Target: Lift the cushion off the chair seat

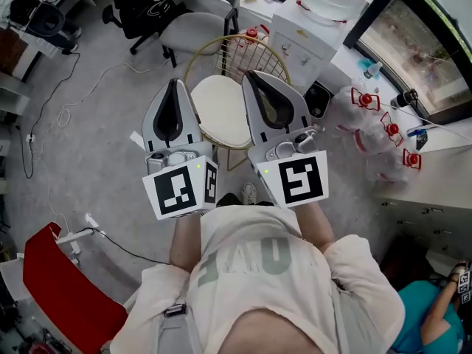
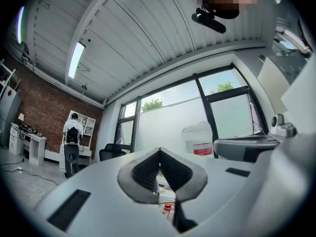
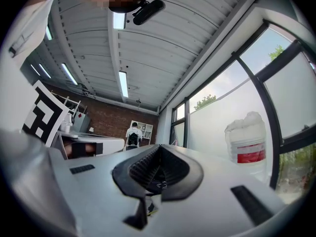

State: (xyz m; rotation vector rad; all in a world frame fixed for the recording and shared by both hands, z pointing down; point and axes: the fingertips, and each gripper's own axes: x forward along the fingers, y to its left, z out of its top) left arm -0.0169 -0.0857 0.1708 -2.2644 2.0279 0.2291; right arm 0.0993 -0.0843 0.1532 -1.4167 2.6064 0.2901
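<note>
A round cream cushion (image 1: 220,110) lies on the seat of a gold wire chair (image 1: 254,52) on the grey floor ahead of me. My left gripper (image 1: 175,85) is held above the cushion's left edge, its jaws shut with nothing between them. My right gripper (image 1: 251,77) hovers over the cushion's right edge, also shut and empty. Both point slightly upward, so the two gripper views show ceiling and windows past the closed left gripper (image 2: 159,150) and right gripper (image 3: 159,146). The cushion shows in neither gripper view.
A grey office chair (image 1: 199,26) and a black one (image 1: 144,4) stand behind the wire chair. A white water dispenser (image 1: 313,39) and several empty red-capped bottles (image 1: 367,127) sit to the right. A red chair (image 1: 63,290) and floor cables (image 1: 70,105) are on the left.
</note>
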